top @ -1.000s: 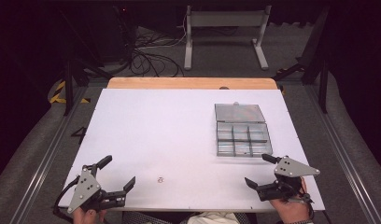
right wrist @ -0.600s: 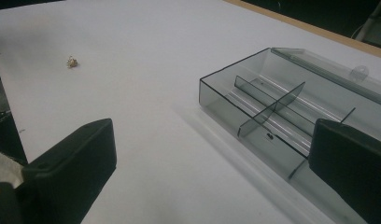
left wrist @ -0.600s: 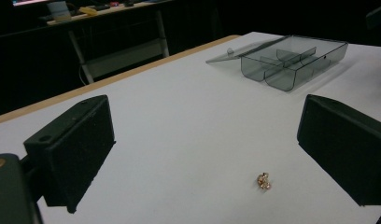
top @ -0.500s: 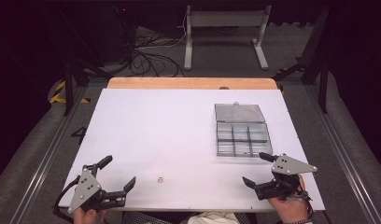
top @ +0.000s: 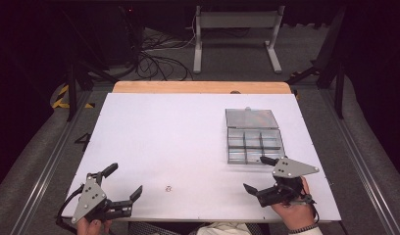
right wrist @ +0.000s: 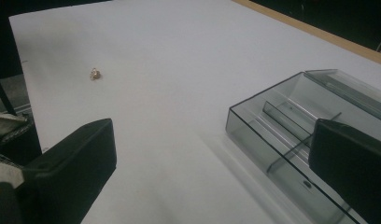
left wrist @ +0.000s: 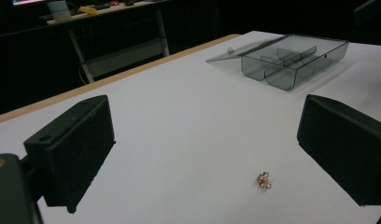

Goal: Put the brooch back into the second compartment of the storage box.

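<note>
Resting on the white table (top: 188, 132): 1 clear grey compartment box (top: 253, 145) on the right half, lid (top: 251, 117) swung fully open and lying flat on the far side. Divided inside into several small compartments, all looking bare from the high view. Lying near the front edge, roughly midway between the 2 grippers: 1 tiny gold-coloured object (top: 168, 188), crumpled or knotted in shape, too small to identify.

Held at the front left corner of the table: left gripper (top: 123, 190), jaws spread wide, gripping nothing, hovering just over the tabletop. Seen through the left gripper view between the 2 black jaws: the gold-coloured object (left wrist: 264, 179) on bare white surface, closer to the right-hand jaw, with the compartment box (left wrist: 293, 58) well beyond.

Held at the front right by a hand (top: 296, 215) wearing a wristband: right gripper (top: 259, 174), jaws likewise spread wide and empty, its far jaw tip just at the near edge of the box. Seen in the right gripper view: near corner of the box (right wrist: 291, 135) just beside the right-hand jaw, gold-coloured object (right wrist: 95, 73) well apart at upper left.
</note>
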{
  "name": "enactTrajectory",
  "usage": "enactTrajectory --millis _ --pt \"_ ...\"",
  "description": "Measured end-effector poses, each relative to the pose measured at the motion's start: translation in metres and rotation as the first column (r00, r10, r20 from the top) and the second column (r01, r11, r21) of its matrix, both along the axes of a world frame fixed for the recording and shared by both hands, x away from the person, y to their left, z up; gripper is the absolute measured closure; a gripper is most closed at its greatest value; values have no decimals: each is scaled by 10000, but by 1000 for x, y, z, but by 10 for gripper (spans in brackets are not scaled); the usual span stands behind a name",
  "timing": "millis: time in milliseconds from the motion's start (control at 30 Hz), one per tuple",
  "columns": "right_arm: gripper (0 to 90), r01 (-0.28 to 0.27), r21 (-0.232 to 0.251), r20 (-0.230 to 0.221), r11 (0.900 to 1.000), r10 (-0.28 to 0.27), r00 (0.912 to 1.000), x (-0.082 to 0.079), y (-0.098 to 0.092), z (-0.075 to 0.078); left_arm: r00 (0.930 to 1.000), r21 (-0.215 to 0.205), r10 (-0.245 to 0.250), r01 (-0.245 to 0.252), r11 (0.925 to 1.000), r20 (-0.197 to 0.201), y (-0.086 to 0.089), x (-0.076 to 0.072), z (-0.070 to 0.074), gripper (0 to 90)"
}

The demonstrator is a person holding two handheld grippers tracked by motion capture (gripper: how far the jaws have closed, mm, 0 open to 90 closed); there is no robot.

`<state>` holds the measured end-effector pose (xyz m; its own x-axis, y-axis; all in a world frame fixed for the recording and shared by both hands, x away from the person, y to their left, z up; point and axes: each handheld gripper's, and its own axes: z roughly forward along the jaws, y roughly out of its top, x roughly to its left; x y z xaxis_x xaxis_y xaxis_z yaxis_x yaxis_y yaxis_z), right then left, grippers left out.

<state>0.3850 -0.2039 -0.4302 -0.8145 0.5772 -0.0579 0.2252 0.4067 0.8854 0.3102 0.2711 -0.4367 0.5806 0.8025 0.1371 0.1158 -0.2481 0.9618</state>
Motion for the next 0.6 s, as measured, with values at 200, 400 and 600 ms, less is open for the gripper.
enactTrajectory --millis 200,400,600 --pt "16 -296 -52 -97 9995 295 9995 4 12 2 10000 -16 -23 23 10000 -9 0 0 0 46" --pt "16 -577 -92 -98 9983 576 9983 7 24 5 10000 9 -53 53 10000 8 0 0 0 45" --pt "16 -839 -153 -62 9964 838 9965 9 36 9 10000 22 -65 65 10000 -2 0 0 0 46"
